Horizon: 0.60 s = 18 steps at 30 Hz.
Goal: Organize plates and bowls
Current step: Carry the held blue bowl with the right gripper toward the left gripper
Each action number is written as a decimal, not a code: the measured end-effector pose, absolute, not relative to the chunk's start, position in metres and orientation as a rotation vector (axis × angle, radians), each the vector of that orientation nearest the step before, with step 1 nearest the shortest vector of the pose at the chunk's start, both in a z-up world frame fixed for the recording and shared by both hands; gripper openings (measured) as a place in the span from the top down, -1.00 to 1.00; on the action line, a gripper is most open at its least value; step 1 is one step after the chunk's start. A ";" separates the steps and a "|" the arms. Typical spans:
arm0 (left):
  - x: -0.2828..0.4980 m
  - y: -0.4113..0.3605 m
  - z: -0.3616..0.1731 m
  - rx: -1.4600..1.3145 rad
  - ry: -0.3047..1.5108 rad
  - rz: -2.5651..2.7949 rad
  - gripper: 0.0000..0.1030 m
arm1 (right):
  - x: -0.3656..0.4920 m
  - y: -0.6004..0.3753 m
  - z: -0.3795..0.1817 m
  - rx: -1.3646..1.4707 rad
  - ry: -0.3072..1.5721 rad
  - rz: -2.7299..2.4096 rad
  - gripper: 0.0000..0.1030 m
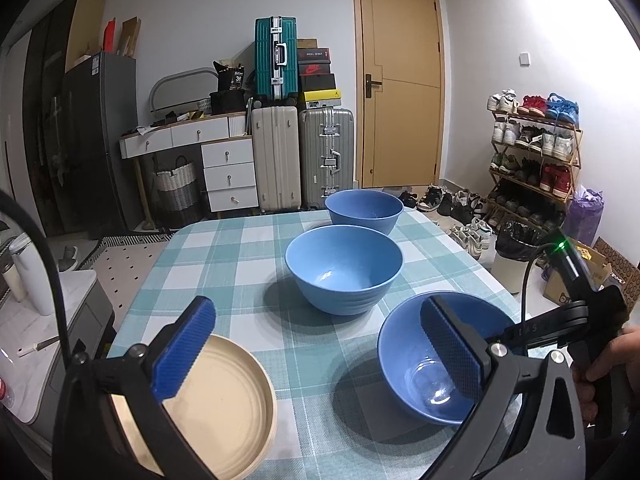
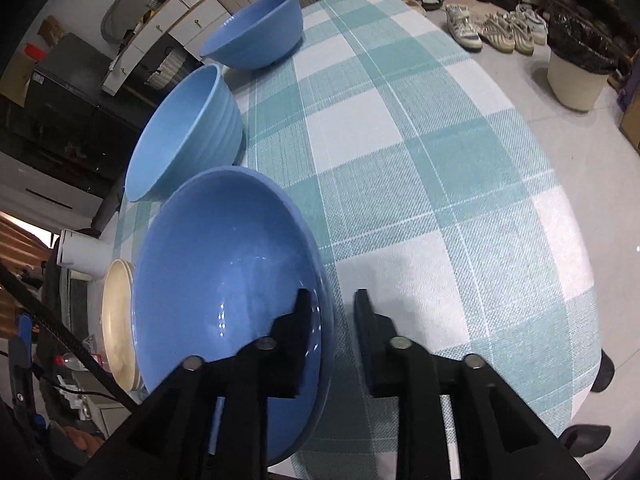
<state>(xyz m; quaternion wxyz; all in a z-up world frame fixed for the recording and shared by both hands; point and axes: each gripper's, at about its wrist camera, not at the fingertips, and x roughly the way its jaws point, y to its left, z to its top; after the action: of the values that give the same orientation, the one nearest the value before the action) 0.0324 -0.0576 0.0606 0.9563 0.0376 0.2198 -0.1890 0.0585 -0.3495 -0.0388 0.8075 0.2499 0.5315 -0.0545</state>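
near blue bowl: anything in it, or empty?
Empty. The near blue bowl shows only bare glossy interior with glare in both views; the right gripper straddles its rim, one finger inside.

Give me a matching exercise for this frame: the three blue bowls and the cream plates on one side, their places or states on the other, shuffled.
Things:
1. Nearest blue glossy bowl
2. Middle ribbed light-blue bowl
3. Far blue bowl
4. Stack of cream round plates

Places or states:
A. At the table's far edge, nearest the suitcases
B. Rim between the fingers of the right gripper
C. Below the open left gripper, at the table's near left corner
D. Free in the centre of the checked tablecloth

Pairs: 1-B, 2-D, 3-A, 4-C
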 end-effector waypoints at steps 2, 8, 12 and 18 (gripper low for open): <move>0.032 -0.058 0.060 0.080 0.448 -0.384 -1.00 | 0.056 -0.348 -0.031 0.484 1.099 -0.131 -0.09; 0.032 -0.062 0.058 0.096 0.453 -0.385 -1.00 | 0.048 -0.353 -0.017 0.428 0.997 -0.144 -0.59; 0.031 -0.066 0.057 0.105 0.453 -0.385 -1.00 | 0.038 -0.355 -0.010 0.406 0.923 -0.166 -0.59; 0.032 -0.071 0.054 0.113 0.459 -0.385 -1.00 | 0.028 -0.336 0.002 0.333 0.839 -0.148 -0.59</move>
<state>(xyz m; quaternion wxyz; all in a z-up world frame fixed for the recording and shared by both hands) 0.0323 -0.0705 0.0538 0.9539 0.0558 0.2260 -0.1894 0.0284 -0.3362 0.0017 0.8973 0.1609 0.4049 -0.0715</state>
